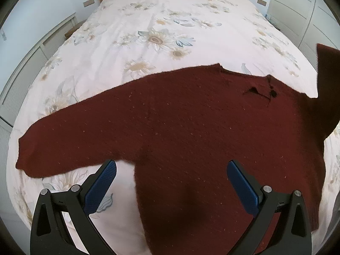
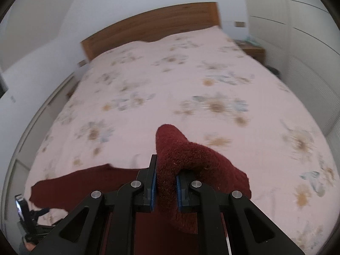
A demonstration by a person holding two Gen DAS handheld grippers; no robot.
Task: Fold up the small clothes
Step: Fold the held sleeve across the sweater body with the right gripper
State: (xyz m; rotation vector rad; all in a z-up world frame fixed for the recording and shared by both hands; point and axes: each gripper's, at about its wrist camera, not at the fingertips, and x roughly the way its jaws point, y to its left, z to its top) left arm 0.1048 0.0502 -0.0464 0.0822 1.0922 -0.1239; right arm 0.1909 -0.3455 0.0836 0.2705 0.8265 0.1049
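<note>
Near the foot edge of the bed (image 1: 119,29), a dark red sweater (image 1: 182,114) lies spread on the flowered cover, with its neckline toward the headboard (image 2: 148,24). One sleeve (image 1: 70,131) stretches flat toward the left edge of the bed. I judge that it is laid out like this so that the sleeves can be folded in over the body first.

The left gripper (image 1: 171,182) hovers over the lower part of the sweater, close to the armpit of the flat sleeve. Its jaws stand wide apart and hold nothing. It seems to wait there, perhaps to press the cloth down or to take the hem next.

The right gripper (image 2: 166,182) has its jaws closed on a thick bunch of the red knit. This is probably the other sleeve (image 2: 191,159), which rises from the jaws and droops over to the right. In the left wrist view a dark red flap is lifted at the right edge of the bed, well above the cover. I think the sleeve is held up so that it can be carried across the body. The right wrist view is blurred, so finer details are not clear.
</note>
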